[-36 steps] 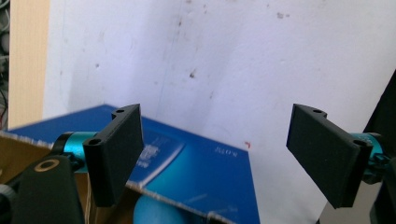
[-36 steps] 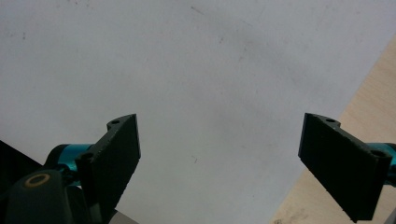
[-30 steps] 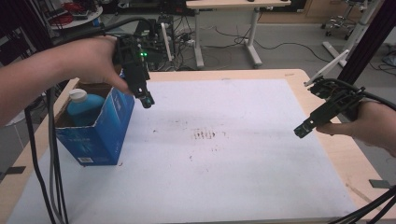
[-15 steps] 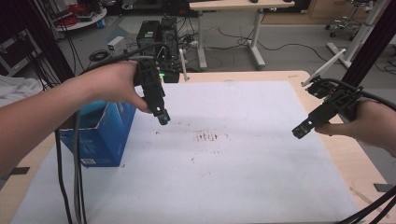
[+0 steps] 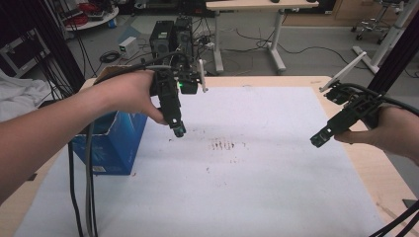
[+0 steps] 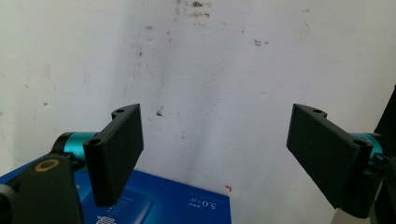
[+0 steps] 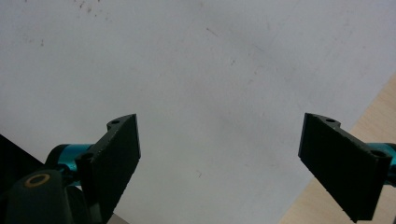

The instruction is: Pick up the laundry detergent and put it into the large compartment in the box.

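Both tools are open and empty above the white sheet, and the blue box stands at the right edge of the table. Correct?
Not quite. The blue box stands at the left edge, beside the left tool, as the high view shows. Both tools, including the right tool, are open and empty.

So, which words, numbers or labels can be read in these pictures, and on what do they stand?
"5.0" followed by unclear characters: white print on the blue box, seen upside down in the left gripper view; only partly legible.
White label on the blue box's side in the high view: too small to read.
Other white print on the box near the left claw: blurred, unreadable.
The white mat carries only dark stains, no text.
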`<state>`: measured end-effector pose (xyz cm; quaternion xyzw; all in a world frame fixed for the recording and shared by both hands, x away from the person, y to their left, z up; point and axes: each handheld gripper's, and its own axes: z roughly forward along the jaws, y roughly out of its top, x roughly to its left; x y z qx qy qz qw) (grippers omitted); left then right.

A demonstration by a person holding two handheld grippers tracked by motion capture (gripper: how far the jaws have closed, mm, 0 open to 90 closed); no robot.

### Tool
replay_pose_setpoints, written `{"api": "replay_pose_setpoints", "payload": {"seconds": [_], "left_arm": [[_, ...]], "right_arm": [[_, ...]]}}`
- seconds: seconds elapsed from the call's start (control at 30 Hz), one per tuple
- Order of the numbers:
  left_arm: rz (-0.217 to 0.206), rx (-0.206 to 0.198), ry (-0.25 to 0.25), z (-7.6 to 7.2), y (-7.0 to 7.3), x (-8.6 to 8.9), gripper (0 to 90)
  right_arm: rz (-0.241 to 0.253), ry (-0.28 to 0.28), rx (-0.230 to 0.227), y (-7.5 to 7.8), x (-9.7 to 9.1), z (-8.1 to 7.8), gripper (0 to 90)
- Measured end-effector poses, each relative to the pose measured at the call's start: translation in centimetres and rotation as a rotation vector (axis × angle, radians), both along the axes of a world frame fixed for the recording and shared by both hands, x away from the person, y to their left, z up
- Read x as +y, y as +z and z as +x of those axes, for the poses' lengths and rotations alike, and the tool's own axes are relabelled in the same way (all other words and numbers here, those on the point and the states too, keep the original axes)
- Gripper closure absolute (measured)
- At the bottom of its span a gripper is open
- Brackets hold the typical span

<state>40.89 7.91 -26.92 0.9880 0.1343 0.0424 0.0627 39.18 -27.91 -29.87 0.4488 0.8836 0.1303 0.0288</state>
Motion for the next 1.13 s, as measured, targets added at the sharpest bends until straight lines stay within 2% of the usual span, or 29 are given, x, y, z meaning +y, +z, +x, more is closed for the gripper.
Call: {"api": "replay_pose_setpoints", "payload": {"seconds": [0.3, 1.13], "left_arm": [[-0.003, 0.010, 0.003, -0.07, -0.36, 0.11, 18.9], [-0.007, 0.013, 0.019, -0.17, -0.15, 0.55, 18.9]], "right_arm": [[-0.002, 0.005, 0.004, 0.09, 0.15, 0.00, 12.0], [0.002, 0.010, 0.002, 0.01, 0.16, -0.07, 12.0]]}}
